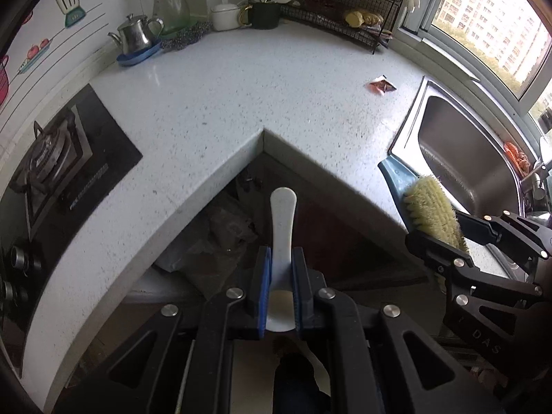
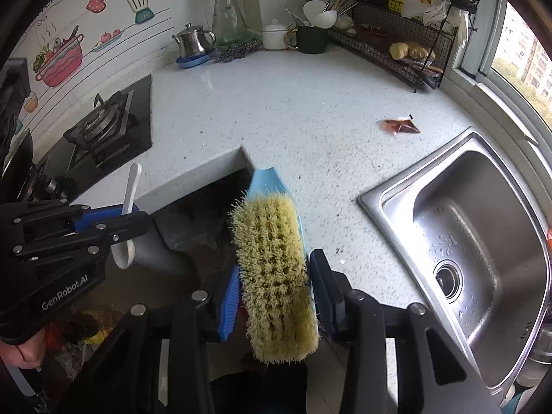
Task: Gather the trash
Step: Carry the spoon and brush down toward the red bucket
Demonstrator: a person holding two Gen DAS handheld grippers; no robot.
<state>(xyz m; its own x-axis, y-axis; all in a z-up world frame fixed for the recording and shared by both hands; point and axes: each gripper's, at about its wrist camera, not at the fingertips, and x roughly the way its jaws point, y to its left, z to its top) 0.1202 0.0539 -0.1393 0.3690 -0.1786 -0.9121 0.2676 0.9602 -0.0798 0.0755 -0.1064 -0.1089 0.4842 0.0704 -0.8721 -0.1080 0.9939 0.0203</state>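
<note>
Plainly, both my tools are occupied. My left gripper [image 1: 280,276] has its jaws closed on a white plastic rice spoon [image 1: 283,220], pinched at the neck just above the bowl, handle pointing forward past the counter's inner corner. My right gripper [image 2: 276,296] has its jaws closed across a scrubbing brush with a blue plastic back and pale yellow bristles [image 2: 274,269], bristles facing up toward the camera, the blue tip reaching over the edge of the speckled white stone counter [image 2: 276,110].

The trash I make out is a small crumpled reddish-brown sachet wrapper [image 2: 399,126], lying flat on the counter near the back corner of the stainless steel sink [image 2: 483,234], well apart from both tools and apart from the black wire rack [image 2: 396,34] behind it.

I judge it to be very light, thin and limp, probably slick film, perhaps with some residue inside. It will skate on the smooth stone rather than resist, and it lies too flat for a pinch from above. The brush suits it: stiff bristles, rigid back, so I would sweep from the window side toward the spoon, using the rigid spoon bowl as a scoop. Pushing gently matters, since a quick stroke could flick it into the sink.
</note>
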